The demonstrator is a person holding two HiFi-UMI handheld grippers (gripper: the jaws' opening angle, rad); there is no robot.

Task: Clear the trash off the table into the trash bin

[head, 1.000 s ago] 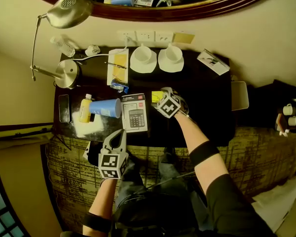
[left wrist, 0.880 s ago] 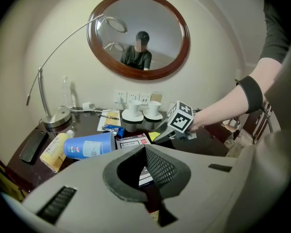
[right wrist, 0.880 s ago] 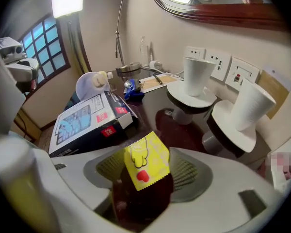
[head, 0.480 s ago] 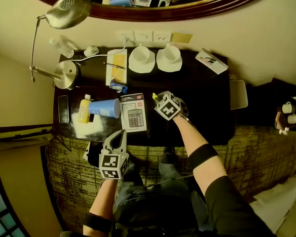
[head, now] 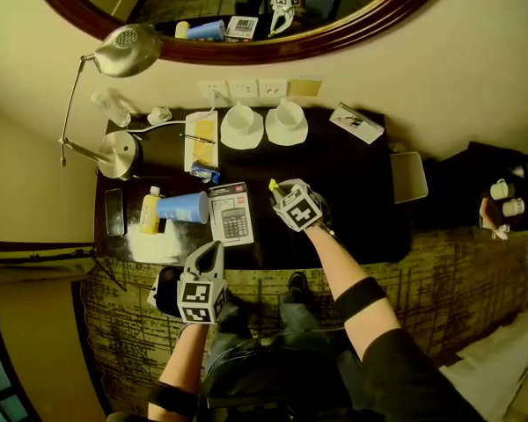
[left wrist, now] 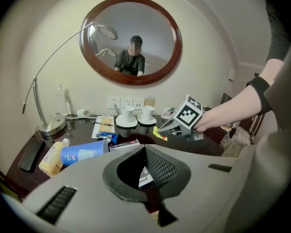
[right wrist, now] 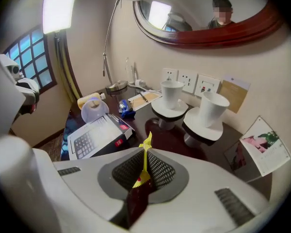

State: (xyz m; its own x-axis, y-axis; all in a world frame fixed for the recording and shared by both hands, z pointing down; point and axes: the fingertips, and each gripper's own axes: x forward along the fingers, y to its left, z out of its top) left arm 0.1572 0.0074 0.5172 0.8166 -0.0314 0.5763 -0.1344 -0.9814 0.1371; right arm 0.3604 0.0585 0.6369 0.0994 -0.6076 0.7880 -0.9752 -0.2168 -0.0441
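My right gripper (head: 278, 192) hangs over the middle of the dark table (head: 361, 209). Its jaws have just closed on a thin yellow wrapper (right wrist: 144, 163), which stands up between the pads, clear of the tabletop. From the left gripper view the same yellow wrapper (left wrist: 160, 133) pokes out of the right gripper (left wrist: 166, 128). My left gripper (head: 213, 250) stays at the table's front edge, shut with nothing between its jaws. A blue wrapper (head: 202, 172) lies behind the calculator box (head: 231, 214).
A blue tube (head: 183, 207) and yellow bottle (head: 150, 211) lie at the left, near a lamp base (head: 121, 153). Two cups on saucers (head: 242, 123) and a leaflet (head: 356, 123) stand at the back. A dark bin-like shape (head: 165, 290) sits below the front edge.
The right gripper shut on the yellow wrapper that lay on the table and has lifted it. The left gripper has kept still.
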